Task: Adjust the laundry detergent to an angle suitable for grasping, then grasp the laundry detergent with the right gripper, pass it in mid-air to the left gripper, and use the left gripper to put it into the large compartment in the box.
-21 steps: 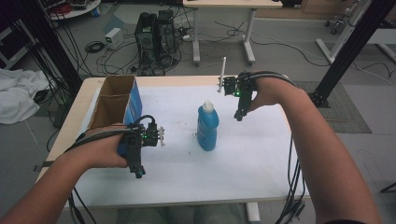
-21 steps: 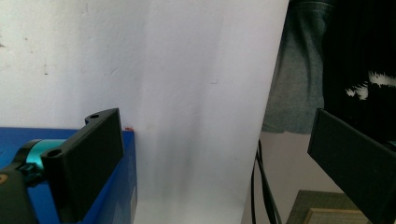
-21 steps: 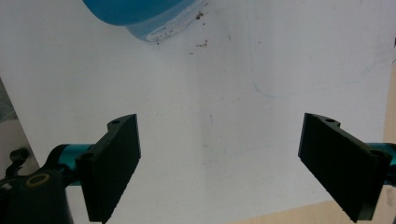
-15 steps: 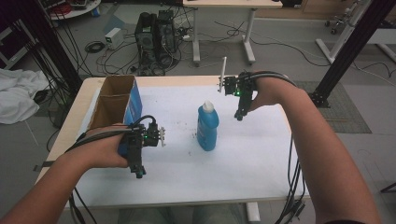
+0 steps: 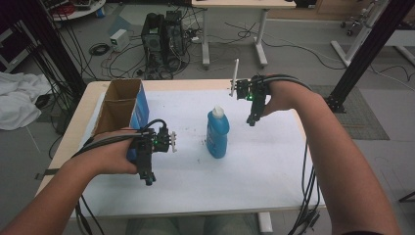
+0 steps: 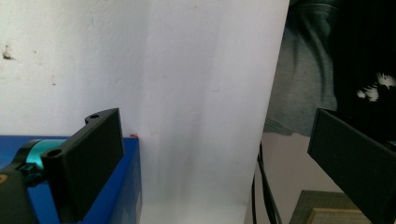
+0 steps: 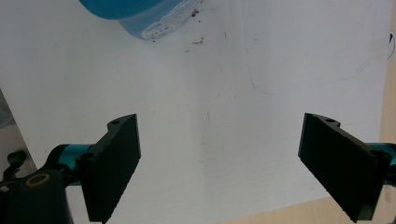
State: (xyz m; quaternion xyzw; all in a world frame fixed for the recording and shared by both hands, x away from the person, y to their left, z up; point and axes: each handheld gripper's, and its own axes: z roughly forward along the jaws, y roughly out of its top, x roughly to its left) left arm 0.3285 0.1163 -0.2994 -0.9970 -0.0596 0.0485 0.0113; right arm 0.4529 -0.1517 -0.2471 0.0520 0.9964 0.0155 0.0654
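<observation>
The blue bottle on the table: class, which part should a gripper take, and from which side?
Probably grip the blue bottle across its body, just below the white cap, coming in level from the right gripper side. It stands upright on the white table, and that open gripper is nearest, with bare table between them.

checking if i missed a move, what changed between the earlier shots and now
Nothing visibly changed. The blue bottle stands upright mid-table as before, the cardboard box sits at the same left edge, and the left hand-held gripper and right hand-held gripper hover open in the same places, holding nothing.
</observation>
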